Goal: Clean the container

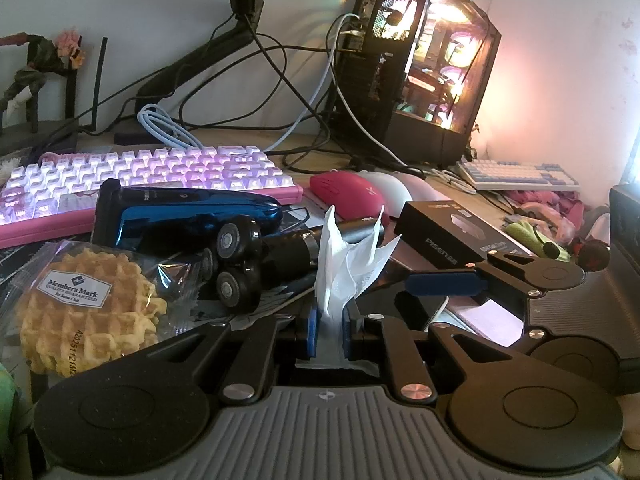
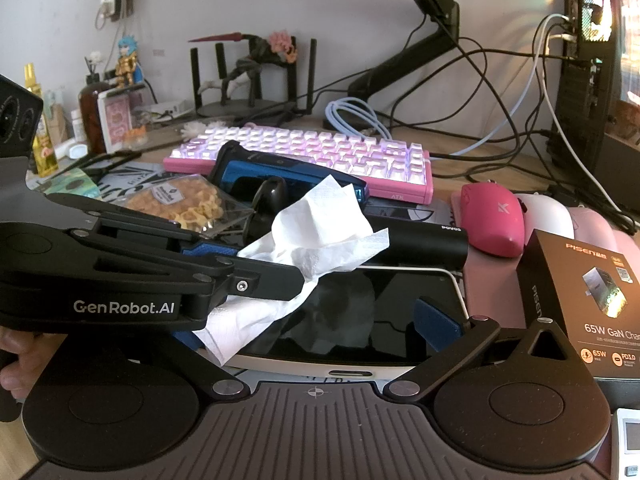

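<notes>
Two tongs: the left gripper is closed on a crumpled white paper tissue. The jaws of the right gripper stand wide, one on each side of the flat device. If its pads really press, I cannot tell.
Task's thing: no clear container is visible. The thing under the tissue is a flat device with glossy black screen and white rim, which lies between the right jaws.
Risk, slipping: the device is smooth, so I think a hard wipe can push it out of the wide jaws.
Risk, tissue: only a small part is pinched and the paper is thin. It can tear or pull free when dragged.
Risk, cable: a thin white cable runs along the device's far right edge, and a wipe may catch it.
Just behind the device: a black cylinder-shaped shaver handle, which leaves little room for a forward stroke.
Further behind: a shiny blue electric shaver and a pink keyboard with lit white keys.
Left of the device: a yellow waffle in clear wrapper.
Right of the device: a black cardboard charger box, close by, and behind it a pink computer mouse.
</notes>
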{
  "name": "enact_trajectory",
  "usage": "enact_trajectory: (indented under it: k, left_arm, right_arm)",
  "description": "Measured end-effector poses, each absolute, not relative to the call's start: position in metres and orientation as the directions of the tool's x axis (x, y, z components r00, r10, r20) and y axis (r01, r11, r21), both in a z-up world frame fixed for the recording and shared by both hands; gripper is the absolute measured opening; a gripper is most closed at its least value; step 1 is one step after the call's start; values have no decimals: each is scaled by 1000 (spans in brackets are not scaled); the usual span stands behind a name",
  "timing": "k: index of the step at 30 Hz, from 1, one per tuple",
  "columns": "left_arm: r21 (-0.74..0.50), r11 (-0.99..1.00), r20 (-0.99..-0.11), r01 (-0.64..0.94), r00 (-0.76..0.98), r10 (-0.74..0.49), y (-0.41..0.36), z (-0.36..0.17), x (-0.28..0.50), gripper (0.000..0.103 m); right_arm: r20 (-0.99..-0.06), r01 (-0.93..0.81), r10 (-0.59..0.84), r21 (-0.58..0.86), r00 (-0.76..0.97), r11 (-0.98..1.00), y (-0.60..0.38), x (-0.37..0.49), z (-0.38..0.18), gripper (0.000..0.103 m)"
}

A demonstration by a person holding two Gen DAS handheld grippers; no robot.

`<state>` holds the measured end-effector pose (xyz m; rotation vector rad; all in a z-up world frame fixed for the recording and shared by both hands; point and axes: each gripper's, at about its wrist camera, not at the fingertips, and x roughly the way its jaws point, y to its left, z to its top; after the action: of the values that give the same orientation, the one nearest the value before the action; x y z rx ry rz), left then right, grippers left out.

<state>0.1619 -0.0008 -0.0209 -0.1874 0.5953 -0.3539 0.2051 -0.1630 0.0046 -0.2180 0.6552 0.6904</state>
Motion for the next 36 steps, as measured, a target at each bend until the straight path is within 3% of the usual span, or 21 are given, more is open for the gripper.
enact_trajectory:
  k: [36]
  left_arm:
    - [-272, 928, -514, 253, 777, -363, -3, -20, 160, 16]
  right_arm:
    - [-625, -652, 519, 23, 582, 758, -163, 204, 4, 103]
